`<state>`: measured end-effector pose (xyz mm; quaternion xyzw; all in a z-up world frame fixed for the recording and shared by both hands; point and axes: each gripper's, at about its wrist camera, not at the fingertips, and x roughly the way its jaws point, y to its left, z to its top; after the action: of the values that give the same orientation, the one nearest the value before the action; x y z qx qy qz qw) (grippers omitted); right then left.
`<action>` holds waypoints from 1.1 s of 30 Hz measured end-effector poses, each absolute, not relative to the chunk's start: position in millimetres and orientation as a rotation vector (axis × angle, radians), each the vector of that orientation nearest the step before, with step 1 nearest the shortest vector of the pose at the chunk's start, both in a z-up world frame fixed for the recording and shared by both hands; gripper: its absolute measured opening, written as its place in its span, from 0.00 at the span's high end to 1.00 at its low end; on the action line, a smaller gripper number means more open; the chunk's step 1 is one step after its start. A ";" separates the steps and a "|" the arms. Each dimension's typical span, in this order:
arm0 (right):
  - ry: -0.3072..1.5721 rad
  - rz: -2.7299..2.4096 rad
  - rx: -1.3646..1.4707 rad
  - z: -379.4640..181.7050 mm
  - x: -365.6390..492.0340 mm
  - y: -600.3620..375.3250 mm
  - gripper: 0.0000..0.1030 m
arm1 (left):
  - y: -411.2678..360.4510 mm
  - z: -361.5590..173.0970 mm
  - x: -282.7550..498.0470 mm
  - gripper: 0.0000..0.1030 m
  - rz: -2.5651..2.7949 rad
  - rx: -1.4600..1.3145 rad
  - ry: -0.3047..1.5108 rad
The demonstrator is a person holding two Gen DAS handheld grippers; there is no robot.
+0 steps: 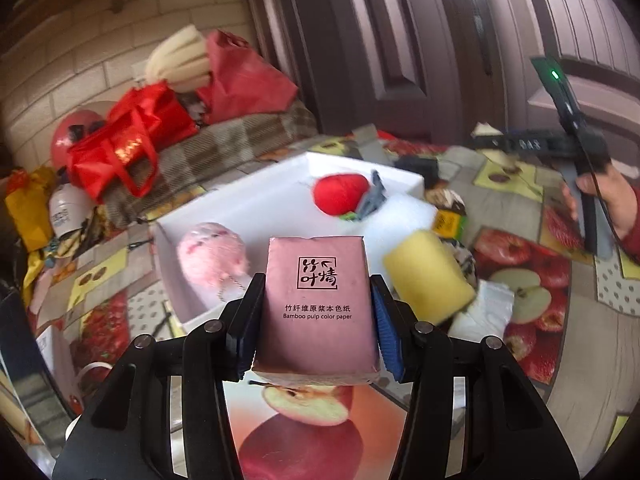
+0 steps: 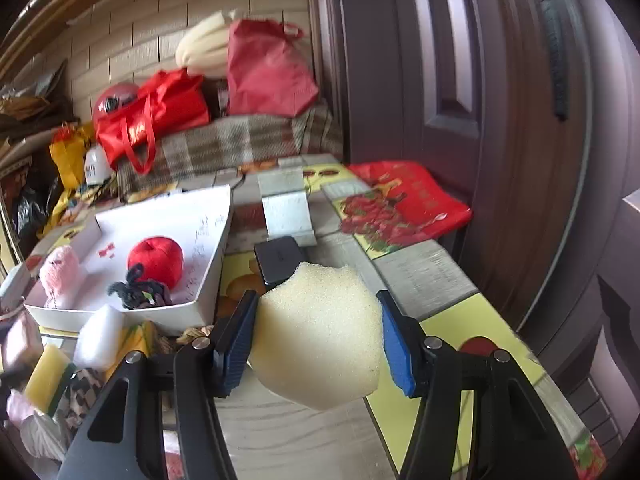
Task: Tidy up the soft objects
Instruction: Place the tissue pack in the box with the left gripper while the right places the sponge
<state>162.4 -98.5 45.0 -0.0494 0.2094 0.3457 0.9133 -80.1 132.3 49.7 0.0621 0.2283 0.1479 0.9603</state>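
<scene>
My left gripper (image 1: 316, 320) is shut on a pink tissue pack (image 1: 318, 304), held above the table near the front edge of a white box (image 1: 248, 204). The box holds a pink plush (image 1: 212, 256), a red plush apple (image 1: 340, 194) and a grey knitted piece (image 1: 372, 200). My right gripper (image 2: 316, 340) is shut on a pale yellow sponge (image 2: 320, 332), held above the table to the right of the box (image 2: 208, 280). The right gripper also shows in the left wrist view (image 1: 576, 136), raised at the far right.
A yellow sponge (image 1: 430, 276), a white foam block (image 2: 100, 336) and patterned cloths lie by the box's near right corner. A black case (image 2: 280, 260) and a white stand (image 2: 286, 208) sit behind. Red bags (image 2: 160, 112) pile at the back; a door stands right.
</scene>
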 end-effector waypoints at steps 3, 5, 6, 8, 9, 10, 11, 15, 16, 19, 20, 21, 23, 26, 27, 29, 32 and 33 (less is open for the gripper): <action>0.365 0.719 -0.109 48.7 143.0 -101.9 0.43 | 148.9 58.1 -102.5 0.52 0.402 0.042 0.359; 0.327 0.739 -0.144 50.1 130.5 -94.5 0.43 | 159.7 59.8 -110.3 0.51 0.456 -0.008 0.335; 0.315 0.751 -0.164 50.2 126.4 -89.3 0.43 | 163.5 59.8 -110.5 0.51 0.475 -0.022 0.338; 0.303 0.783 -0.214 49.8 118.4 -75.2 0.43 | 167.1 57.8 -105.0 0.51 0.497 -0.028 0.373; 0.311 0.796 -0.225 49.4 118.8 -69.0 0.43 | 167.0 56.1 -101.6 0.51 0.505 -0.028 0.390; 0.328 0.811 -0.221 48.6 121.9 -61.8 0.43 | 168.2 54.5 -98.5 0.51 0.505 -0.032 0.409; 0.348 0.824 -0.211 47.5 125.9 -55.9 0.43 | 171.4 53.2 -94.4 0.51 0.508 -0.042 0.425; 0.419 0.838 -0.169 43.4 142.9 -30.6 0.43 | 188.3 48.5 -81.5 0.51 0.530 -0.108 0.462; 0.426 0.843 -0.159 43.2 145.5 -24.6 0.43 | 192.4 48.2 -79.0 0.51 0.530 -0.122 0.463; 0.429 0.870 -0.159 42.3 148.3 -7.6 0.43 | 197.1 47.6 -67.7 0.51 0.525 -0.124 0.465; 0.430 0.881 -0.166 42.1 147.8 -1.8 0.43 | 198.0 47.4 -62.5 0.51 0.521 -0.120 0.470; 0.431 0.897 -0.173 41.7 147.6 4.5 0.43 | 199.4 46.7 -56.5 0.51 0.518 -0.116 0.478; 0.460 0.937 -0.202 38.9 150.3 22.1 0.43 | 205.0 44.7 -42.3 0.51 0.499 -0.120 0.508; 0.517 0.981 -0.223 33.4 157.8 43.9 0.43 | 215.0 41.7 -22.1 0.52 0.484 -0.140 0.550; 0.538 0.998 -0.225 31.9 160.6 50.8 0.43 | 218.3 41.4 -16.1 0.52 0.482 -0.147 0.556; 0.575 1.025 -0.224 29.0 165.5 62.0 0.43 | 224.0 40.6 -2.4 0.52 0.482 -0.156 0.572; 0.606 1.050 -0.202 27.2 168.5 73.6 0.43 | 230.6 39.9 15.5 0.52 0.489 -0.178 0.582; 0.607 1.056 -0.202 27.3 167.6 76.8 0.43 | 232.4 39.4 19.5 0.52 0.491 -0.193 0.585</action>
<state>167.6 76.8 27.3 -0.0948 0.2845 0.4950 0.8155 19.5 232.4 39.4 -0.0939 0.2849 0.2391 0.9235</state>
